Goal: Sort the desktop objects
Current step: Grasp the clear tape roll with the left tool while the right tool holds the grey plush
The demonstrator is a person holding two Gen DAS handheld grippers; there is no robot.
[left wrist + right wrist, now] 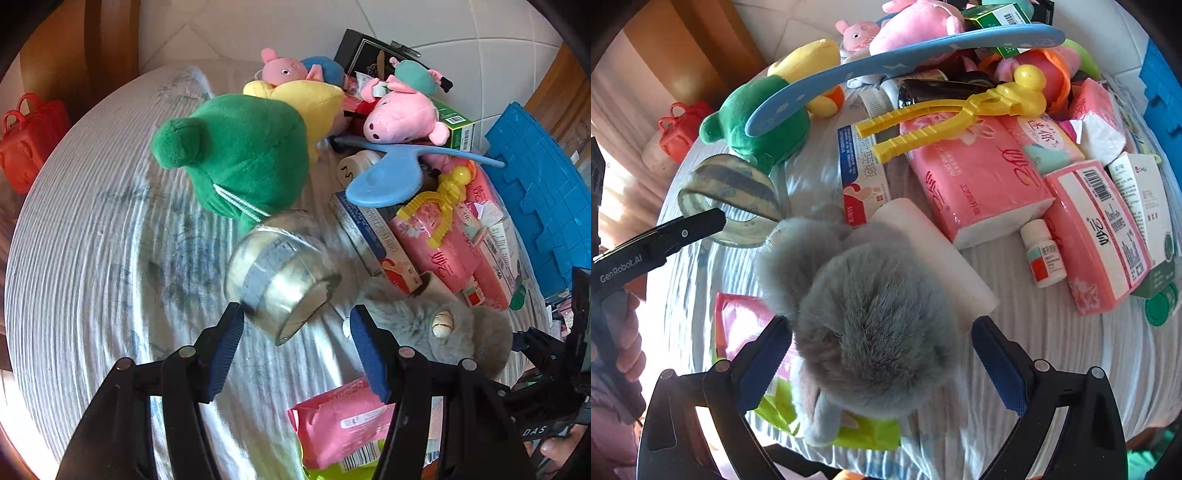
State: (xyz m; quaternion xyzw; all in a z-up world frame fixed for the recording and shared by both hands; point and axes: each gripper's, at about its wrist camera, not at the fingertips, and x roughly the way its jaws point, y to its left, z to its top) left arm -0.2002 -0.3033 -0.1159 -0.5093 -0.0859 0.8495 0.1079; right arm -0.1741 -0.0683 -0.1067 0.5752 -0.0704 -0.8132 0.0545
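A clear glass jar [280, 273] lies tilted on its side on the striped cloth [92, 240]. My left gripper [295, 314] is open, with the jar's lower rim just ahead of its fingertips; the left pad is near the glass and the right pad stands clear. In the right wrist view the jar [735, 195] lies behind one of the left gripper's fingers [694, 227]. A grey furry plush [871, 314] sits between the wide jaws of my right gripper [879, 321], which is open with neither pad pressing on it. The same plush [424, 325] shows right of the left fingers.
A pile fills the far right: green plush [240, 155], pink pig plush [402, 114], blue paddle [384, 177], yellow tongs [945, 122], pink tissue packs [979, 177], small white bottle [1043, 254], blue crate [535, 184]. A pink wipes pack [340, 424] lies near.
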